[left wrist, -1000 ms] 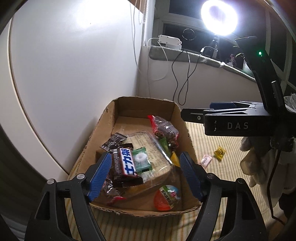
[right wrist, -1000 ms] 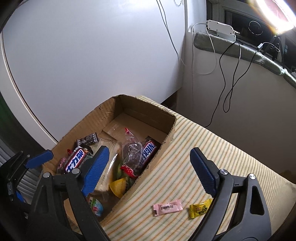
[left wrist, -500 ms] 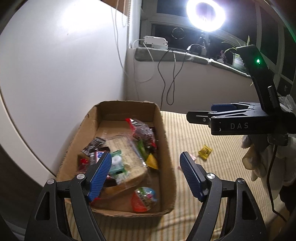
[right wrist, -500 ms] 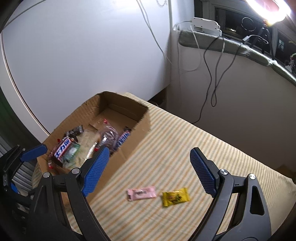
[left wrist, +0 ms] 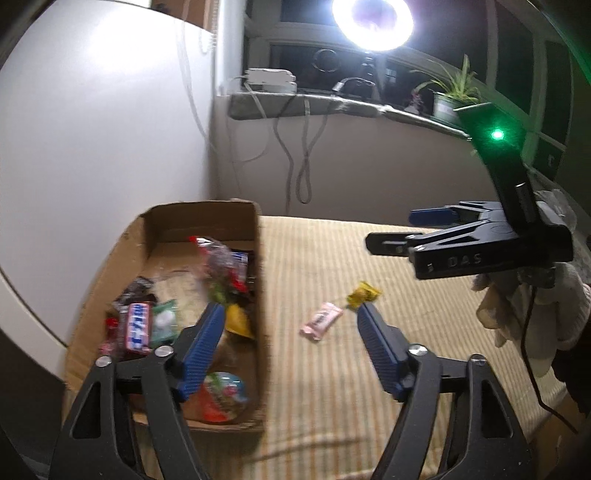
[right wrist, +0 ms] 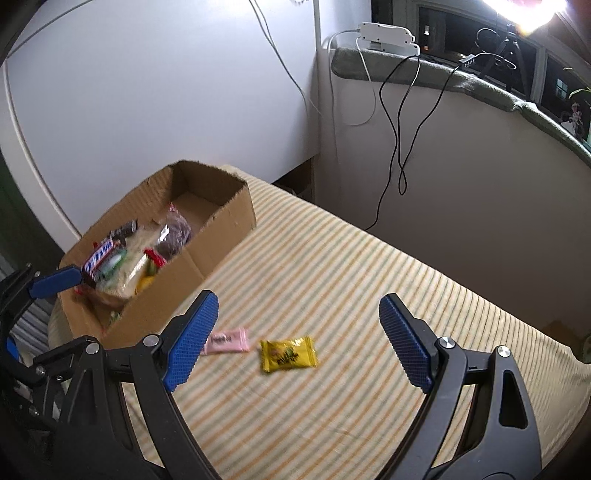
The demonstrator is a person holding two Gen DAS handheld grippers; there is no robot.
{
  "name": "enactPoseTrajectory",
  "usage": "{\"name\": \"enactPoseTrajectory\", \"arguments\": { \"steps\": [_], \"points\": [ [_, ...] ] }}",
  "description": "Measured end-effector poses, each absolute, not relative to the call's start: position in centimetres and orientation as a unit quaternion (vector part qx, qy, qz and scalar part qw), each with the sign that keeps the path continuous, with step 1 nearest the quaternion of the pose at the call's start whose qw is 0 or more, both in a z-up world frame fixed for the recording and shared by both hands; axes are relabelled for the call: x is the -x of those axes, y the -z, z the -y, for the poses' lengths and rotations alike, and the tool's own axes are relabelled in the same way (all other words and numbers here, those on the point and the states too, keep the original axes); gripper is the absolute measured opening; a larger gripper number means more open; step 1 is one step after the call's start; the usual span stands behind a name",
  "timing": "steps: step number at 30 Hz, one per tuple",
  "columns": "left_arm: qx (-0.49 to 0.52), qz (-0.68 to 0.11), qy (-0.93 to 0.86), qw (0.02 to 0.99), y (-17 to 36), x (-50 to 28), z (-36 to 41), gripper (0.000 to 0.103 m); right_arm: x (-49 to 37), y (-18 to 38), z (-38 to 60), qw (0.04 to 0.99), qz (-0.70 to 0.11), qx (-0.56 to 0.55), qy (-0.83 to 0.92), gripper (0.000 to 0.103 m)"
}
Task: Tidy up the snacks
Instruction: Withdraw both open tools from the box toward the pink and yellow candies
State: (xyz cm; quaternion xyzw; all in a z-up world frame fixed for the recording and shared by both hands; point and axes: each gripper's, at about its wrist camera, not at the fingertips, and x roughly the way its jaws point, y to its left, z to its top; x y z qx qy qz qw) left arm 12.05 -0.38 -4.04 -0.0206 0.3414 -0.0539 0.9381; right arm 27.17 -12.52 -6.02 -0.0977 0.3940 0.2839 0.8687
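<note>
A cardboard box (right wrist: 207, 240) stuffed with wrapped snacks sits at left centre of the right wrist view, on a striped cloth (right wrist: 351, 280) covering the tabletop. Two sweets lie loose on the cloth outside the box: a pink candy (right wrist: 227, 340) and, just beside it, a yellow candy (right wrist: 288, 354), both low in the frame. The right tool (right wrist: 297, 341) hangs above them with its blue pads (right wrist: 192, 339) spread wide and nothing between them; the pink candy is partly hidden behind the left pad. In the left wrist view, the left tool (left wrist: 290, 350) is likewise spread and empty, straddling the box's right wall in the lower half of the frame, the two candies near its right pad. A ring light (left wrist: 373, 22) glares at top.
</note>
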Motion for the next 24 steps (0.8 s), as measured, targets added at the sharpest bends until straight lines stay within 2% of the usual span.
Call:
{"name": "enactPoseTrajectory", "arguments": {
  "steps": [6,7,8,15,17,24],
  "points": [
    [0.012,-0.364,0.098,0.926,5.2,-12.8,3.6,0.049,-26.5,7.7,13.1,0.851,-0.402,0.129,-0.313,0.091],
    [0.011,-0.370,0.103,0.923,5.5,-13.0,4.0,0.045,-26.3,8.0,13.0,0.847,-0.403,0.135,-0.319,0.086],
    [0.010,-0.375,0.107,0.921,5.8,-13.2,4.4,0.044,-26.3,8.4,12.9,0.842,-0.408,0.143,-0.324,0.080],
    [0.013,-0.405,0.105,0.908,7.8,-15.5,5.4,0.041,-26.2,11.2,12.3,0.805,-0.424,0.201,-0.362,0.066],
    [0.011,-0.412,0.101,0.905,8.3,-16.1,5.4,0.038,-26.3,11.7,12.1,0.797,-0.427,0.215,-0.369,0.057],
    [-0.005,-0.429,0.092,0.899,9.5,-17.8,5.9,0.034,-26.5,12.8,11.1,0.769,-0.406,0.276,-0.409,0.057]
  ]
}}
